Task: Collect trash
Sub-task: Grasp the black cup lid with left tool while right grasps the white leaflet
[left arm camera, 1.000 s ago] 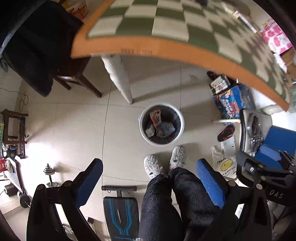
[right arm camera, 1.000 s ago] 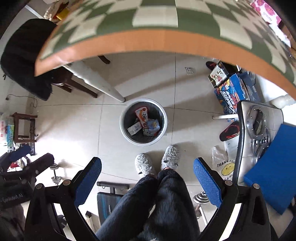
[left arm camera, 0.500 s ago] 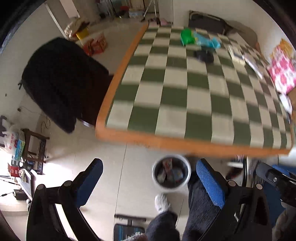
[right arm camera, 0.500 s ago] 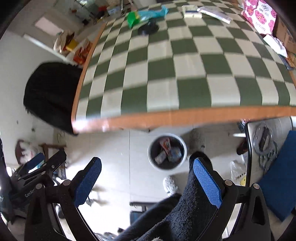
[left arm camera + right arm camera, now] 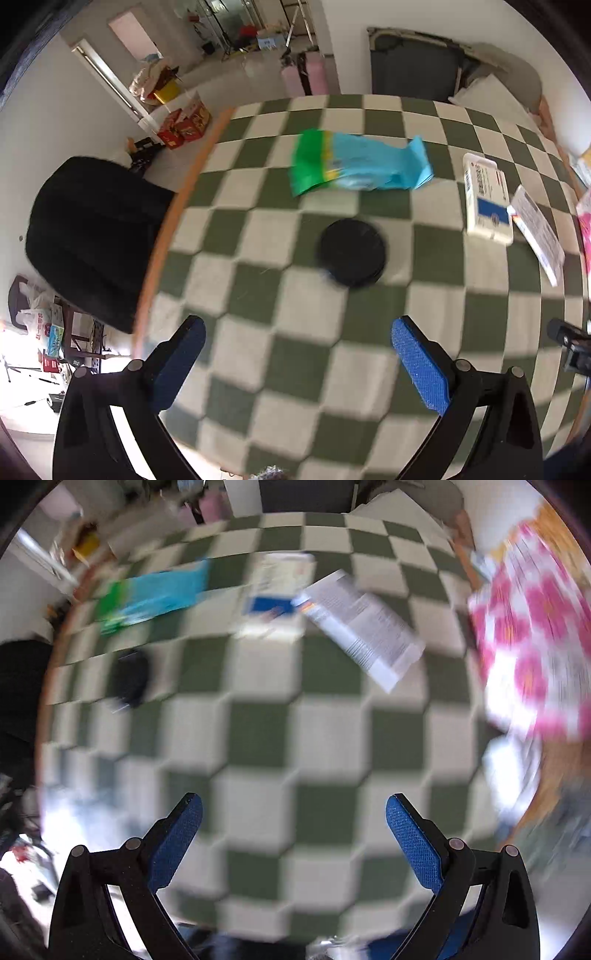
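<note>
Both grippers are above the tabletop (image 5: 303,369), which has a cloth of green and white squares and an orange edge on its left side. The left gripper (image 5: 297,363) has its two blue-padded fingers spread wide and nothing is between them. The right gripper (image 5: 293,843) is released in the same way, with its fingers far apart and empty.

In the left wrist view, a flat black round object (image 5: 352,253) lies on the tabletop ahead of the left gripper. Behind it lies a snack bag (image 5: 358,166), which is green at its left end and light blue for the rest. To the right of the bag there is a white box with a blue patch (image 5: 485,199), and a white leaflet with small print (image 5: 537,234) lies just beside this box. A black chair (image 5: 96,236) stands at the left edge of the tabletop.

The right wrist view is much blurred. The same bag (image 5: 151,594) is at the far left, the box (image 5: 280,587) is near the middle, and the leaflet (image 5: 364,626) is beside it. A pink and white patterned item (image 5: 535,642) is at the right side of the tabletop; what it is I cannot tell.
</note>
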The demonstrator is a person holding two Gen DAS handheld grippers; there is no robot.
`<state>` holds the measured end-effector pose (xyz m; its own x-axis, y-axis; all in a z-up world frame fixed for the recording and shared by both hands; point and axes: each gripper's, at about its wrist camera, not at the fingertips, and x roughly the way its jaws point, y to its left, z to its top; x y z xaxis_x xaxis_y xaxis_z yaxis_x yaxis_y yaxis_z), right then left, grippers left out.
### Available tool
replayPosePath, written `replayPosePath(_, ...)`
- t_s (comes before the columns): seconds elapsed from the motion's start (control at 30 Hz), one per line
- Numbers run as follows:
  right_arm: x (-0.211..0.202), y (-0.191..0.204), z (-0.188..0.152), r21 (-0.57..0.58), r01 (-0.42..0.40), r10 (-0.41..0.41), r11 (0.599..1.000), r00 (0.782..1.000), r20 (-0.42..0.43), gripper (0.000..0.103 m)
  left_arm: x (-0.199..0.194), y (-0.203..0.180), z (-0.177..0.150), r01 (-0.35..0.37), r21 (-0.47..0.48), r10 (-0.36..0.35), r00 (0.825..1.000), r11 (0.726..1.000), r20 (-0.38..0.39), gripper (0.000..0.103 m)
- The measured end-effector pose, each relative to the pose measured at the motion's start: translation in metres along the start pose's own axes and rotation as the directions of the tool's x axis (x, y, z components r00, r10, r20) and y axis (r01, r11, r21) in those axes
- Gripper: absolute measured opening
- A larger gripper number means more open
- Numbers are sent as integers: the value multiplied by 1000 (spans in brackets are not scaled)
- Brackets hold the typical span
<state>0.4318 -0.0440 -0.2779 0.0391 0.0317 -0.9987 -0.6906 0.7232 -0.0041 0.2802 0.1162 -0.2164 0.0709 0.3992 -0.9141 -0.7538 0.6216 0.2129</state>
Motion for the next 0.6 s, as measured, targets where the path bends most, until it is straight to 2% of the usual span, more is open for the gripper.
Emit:
replayPosePath(0.1,44,-25,62,-117,100,-106,988,993,-52,101,29,-35,26,-17,17,18,999,1000,-42,103)
replayPosePath(0.2,90,-37,110,-255,136,-171,957,978,-121,101,56,-59,44,-34,31,37,996,999,-82,103)
replayPosePath(0.27,108,-38,125,-325,137,-193,936,970,-148,101,70,-66,49,-42,35,46,993,999,-108,103)
replayPosePath(0.43,135,-42,152,-421,66,-156,905,971,-183,101,88,-73,54,-43,50,49,989,998,-136,103)
replayPosePath(0.5,137,-47,156,-414,36,-131,910,970,-204,99,90,-71,53,-44,53,51,989,998,-136,103)
replayPosePath(0.57,134,-57,157,-355,-20,-64,935,973,-222,81,90,-67,53,-41,47,47,989,998,-140,103)
replayPosePath(0.6,130,-65,156,-288,-30,-36,957,975,-220,80,90,-61,53,-39,39,44,989,998,-138,103)
